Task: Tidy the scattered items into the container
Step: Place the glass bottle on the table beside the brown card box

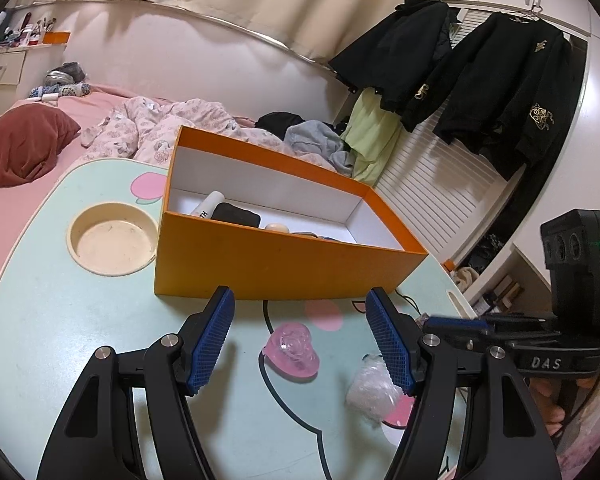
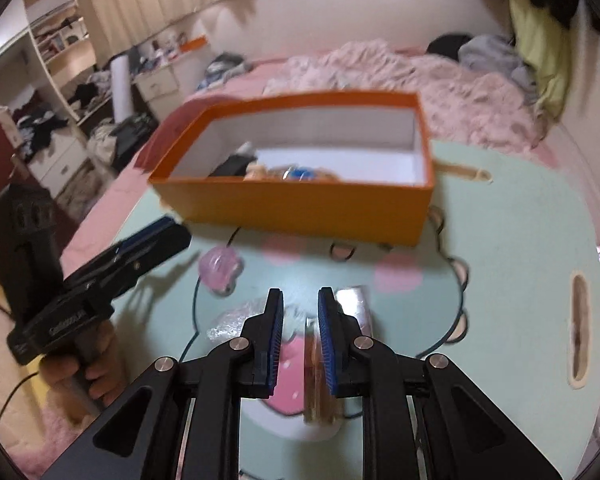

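Observation:
The orange box (image 1: pixel 280 264) stands open on the mint-green table (image 1: pixel 60 320), with a white tube, a black pouch and other small things inside. In front of it lie a pink clear heart-shaped piece (image 1: pixel 292 350) and a crumpled clear wrapper (image 1: pixel 370 394). My left gripper (image 1: pixel 299 292) hangs open and empty just short of the box, above the heart. My right gripper (image 2: pixel 300 292) is low over the table, right of the wrapper (image 2: pixel 232 322) and the heart (image 2: pixel 220 270). It looks shut on a thin, shiny clear packet (image 2: pixel 354 302), though the view is blurred. The box (image 2: pixel 300 208) lies ahead of it.
A round cup hollow (image 1: pixel 112 240) is sunk into the table left of the box, and a slot (image 2: pixel 578 328) at its right edge. Behind the table is a bed with pink bedding (image 1: pixel 160 128) and a red pillow (image 1: pixel 20 148). Dark clothes (image 1: pixel 500 92) hang on the wardrobe.

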The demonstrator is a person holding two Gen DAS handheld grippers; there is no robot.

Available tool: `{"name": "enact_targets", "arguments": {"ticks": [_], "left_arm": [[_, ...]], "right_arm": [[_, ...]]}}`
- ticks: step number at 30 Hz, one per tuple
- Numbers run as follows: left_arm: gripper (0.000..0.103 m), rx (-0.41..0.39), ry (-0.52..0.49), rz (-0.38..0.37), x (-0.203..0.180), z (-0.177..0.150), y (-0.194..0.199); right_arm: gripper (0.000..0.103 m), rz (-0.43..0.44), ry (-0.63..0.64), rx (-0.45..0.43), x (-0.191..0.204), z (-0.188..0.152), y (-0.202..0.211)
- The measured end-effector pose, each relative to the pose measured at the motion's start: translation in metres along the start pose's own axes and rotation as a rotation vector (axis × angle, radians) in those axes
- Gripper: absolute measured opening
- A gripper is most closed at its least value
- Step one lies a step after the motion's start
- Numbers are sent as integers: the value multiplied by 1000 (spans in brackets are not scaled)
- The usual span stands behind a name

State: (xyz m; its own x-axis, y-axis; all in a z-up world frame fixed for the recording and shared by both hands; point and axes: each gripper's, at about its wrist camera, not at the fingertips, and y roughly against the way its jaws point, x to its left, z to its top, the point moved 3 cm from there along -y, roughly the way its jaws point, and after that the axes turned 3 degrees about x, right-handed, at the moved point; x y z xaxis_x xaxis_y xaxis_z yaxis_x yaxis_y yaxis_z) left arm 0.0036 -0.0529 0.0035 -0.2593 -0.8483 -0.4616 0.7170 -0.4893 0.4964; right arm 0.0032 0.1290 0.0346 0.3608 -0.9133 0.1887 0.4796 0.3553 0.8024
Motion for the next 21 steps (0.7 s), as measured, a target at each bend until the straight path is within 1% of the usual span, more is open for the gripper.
{"name": "enact_targets", "arguments": {"ticks": [3, 4, 5, 7, 10, 12, 13, 15, 19, 21], "left_arm": [[68, 0, 0, 0, 0, 0, 0], [68, 0, 0, 0, 0, 0, 0], [68, 0, 0, 0, 0, 0, 0], [68, 0, 0, 0, 1, 0, 0], [68, 0, 0, 0, 1, 0, 0], [68, 1, 1, 0, 2, 0, 0], [68, 2, 1, 0, 2, 0, 0], [68, 3, 2, 0, 3, -1, 0], [68, 6, 6, 3, 4, -1, 0], [68, 7, 7, 5, 5, -1, -1]], "right_arm": [[20, 55, -2, -40, -1, 2, 8], [27, 66, -9, -59, -3, 2, 11], [37, 59, -15, -82, -5, 2, 14], [45, 32, -26, -142, -13, 2, 20], [45, 22, -30, -248, -25, -2, 33], [47, 14, -28, -289, -31, -5, 37], [50, 7, -33, -298, -36, -6, 37], [51, 8, -55, -297, -46, -9, 34], [51, 74, -108, -293, -63, -15, 28], [51, 102, -98, -309, -64, -18, 25]]}}
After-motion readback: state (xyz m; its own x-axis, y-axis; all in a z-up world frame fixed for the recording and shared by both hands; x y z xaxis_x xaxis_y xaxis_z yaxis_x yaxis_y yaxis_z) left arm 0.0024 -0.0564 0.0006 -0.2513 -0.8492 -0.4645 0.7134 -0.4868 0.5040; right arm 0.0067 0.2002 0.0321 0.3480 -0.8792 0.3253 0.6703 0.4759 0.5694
